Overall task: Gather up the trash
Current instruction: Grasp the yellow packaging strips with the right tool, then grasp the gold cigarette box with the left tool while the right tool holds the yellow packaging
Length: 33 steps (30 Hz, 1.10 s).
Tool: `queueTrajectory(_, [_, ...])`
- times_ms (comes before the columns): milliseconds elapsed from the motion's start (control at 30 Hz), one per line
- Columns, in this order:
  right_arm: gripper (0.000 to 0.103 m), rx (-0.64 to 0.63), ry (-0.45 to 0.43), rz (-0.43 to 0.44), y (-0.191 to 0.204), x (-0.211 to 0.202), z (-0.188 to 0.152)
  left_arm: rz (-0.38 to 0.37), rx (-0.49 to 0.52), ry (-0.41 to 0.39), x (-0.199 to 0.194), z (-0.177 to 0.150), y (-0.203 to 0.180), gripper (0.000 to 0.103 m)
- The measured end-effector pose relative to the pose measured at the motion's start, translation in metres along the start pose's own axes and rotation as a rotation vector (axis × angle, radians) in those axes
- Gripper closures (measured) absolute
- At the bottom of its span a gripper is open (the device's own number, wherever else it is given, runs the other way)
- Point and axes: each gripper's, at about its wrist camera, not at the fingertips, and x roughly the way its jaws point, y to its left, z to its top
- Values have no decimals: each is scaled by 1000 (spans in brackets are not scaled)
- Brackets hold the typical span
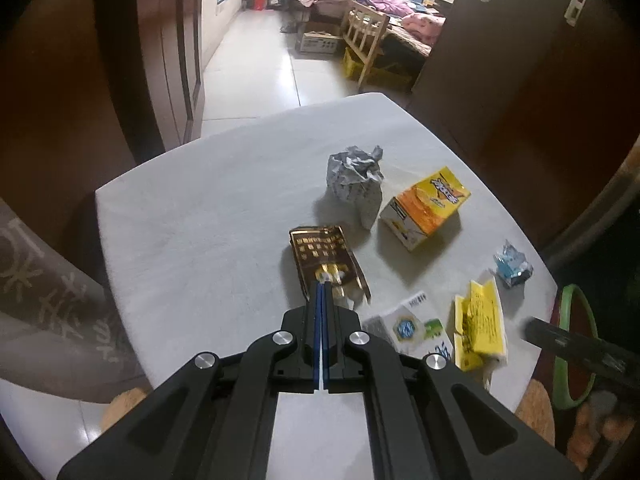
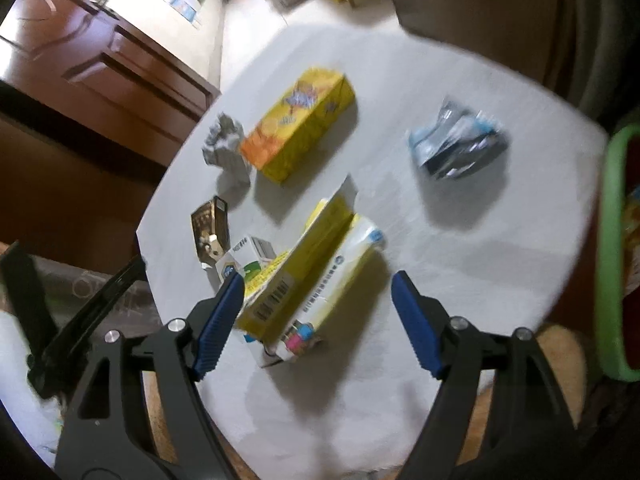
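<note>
Trash lies on a white table. My left gripper is shut, its blue tips meeting over the torn near end of a brown and gold box; I cannot tell whether they pinch a flap. Beyond the box are a crumpled grey paper, a yellow-orange box and a blue-silver wrapper. My right gripper stands open, its fingers on either side of a flattened yellow and white carton without touching it. A small white box lies against the carton's left side.
A green-rimmed bin stands off the table's right edge. A patterned grey cushion is at the left edge. Brown doors and cabinets surround the table, and a tiled floor leads to a cluttered room behind.
</note>
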Motion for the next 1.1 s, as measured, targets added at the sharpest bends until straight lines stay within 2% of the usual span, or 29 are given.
queueTrajectory(200, [29, 75, 96, 35, 5, 40, 2, -13, -38, 16, 6, 1, 7, 102])
queueTrajectory(367, [32, 113, 113, 61, 8, 54, 2, -11, -49, 17, 8, -3, 9, 93])
queueTrajectory(433, [36, 91, 100, 58, 10, 55, 1, -11, -54, 20, 9, -4, 10, 92])
queueTrajectory(467, [43, 78, 90, 55, 11, 54, 1, -9, -56, 25, 11, -4, 10, 92])
queueTrajectory(567, [60, 68, 74, 82, 10, 49, 1, -9, -66, 34, 16, -5, 10, 76])
queueTrajectory(600, [61, 70, 68, 97, 8, 45, 2, -12, -70, 35, 17, -5, 10, 71])
queueTrajectory(667, [62, 62, 43, 109, 7, 37, 0, -9, -66, 38, 22, -4, 7, 67])
queueTrajectory(733, [62, 49, 9, 111, 7, 26, -2, 1, -58, 37, 26, -1, 5, 57])
queueTrajectory(867, [62, 2, -76, 55, 6, 1, -7, 27, -39, 48, 45, 12, -3, 54])
queueTrajectory(933, [62, -35, -114, 3, 5, -9, -9, 43, -28, 61, 59, 20, -7, 45])
queueTrajectory(1100, [62, -53, -141, -46, -1, -16, -10, 72, -24, 121, 91, 29, -15, 44])
